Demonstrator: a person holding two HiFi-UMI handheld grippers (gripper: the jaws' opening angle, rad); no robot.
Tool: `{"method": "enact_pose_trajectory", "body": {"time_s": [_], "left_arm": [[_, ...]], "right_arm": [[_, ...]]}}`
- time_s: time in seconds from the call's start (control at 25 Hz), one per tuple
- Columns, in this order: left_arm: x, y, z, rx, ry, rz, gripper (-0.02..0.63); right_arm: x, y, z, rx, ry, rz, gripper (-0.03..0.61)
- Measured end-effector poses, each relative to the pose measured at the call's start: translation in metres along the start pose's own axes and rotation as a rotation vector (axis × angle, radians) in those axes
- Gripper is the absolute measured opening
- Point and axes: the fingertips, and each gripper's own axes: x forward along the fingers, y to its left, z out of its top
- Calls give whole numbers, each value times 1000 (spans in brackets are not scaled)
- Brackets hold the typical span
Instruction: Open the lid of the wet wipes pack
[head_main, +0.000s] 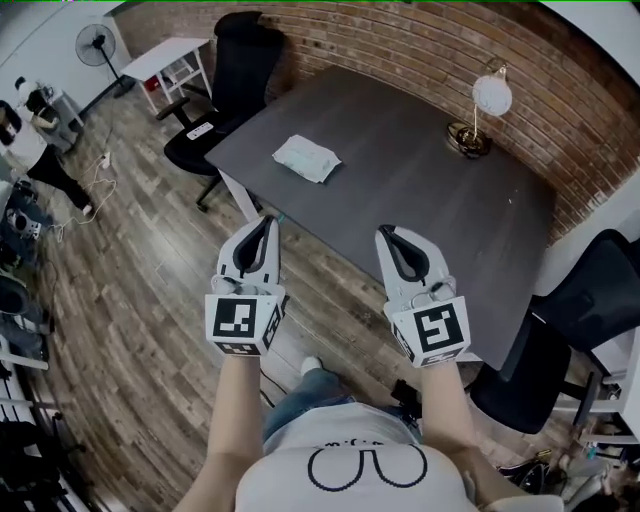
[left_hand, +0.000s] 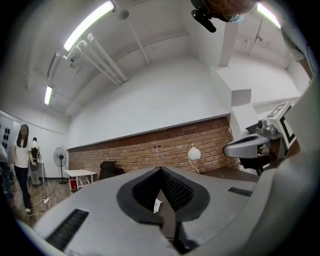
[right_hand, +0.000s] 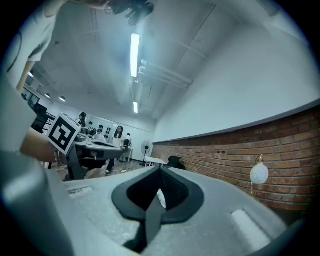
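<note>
A pale wet wipes pack lies flat on the dark grey table, toward its far left part, lid down. My left gripper and right gripper are held side by side in front of the table's near edge, well short of the pack. Both are shut with nothing between the jaws. In the left gripper view the closed gripper points level at the brick wall, and a sliver of the pack shows in the notch. In the right gripper view the shut gripper points the same way.
A desk lamp with a round white shade stands at the table's far right. Black office chairs sit at the far left and at the right. A small white table and a fan stand farther left, where a person is standing.
</note>
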Motion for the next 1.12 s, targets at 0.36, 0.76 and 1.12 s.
{"method": "enact_pose_trajectory", "body": {"time_s": [0.36,0.76,1.12], "left_arm": [[44,89,-17,-9,-1,-71,-2],[73,135,-31,-40,0,-65,-2],[134,166,-55,-21,26,-93,-2]], "right_arm": [[96,29,-10,3,61,-46,2],[153,17,-20,16,89,-76,2],[220,1,-51,6,113,-62,2]]}}
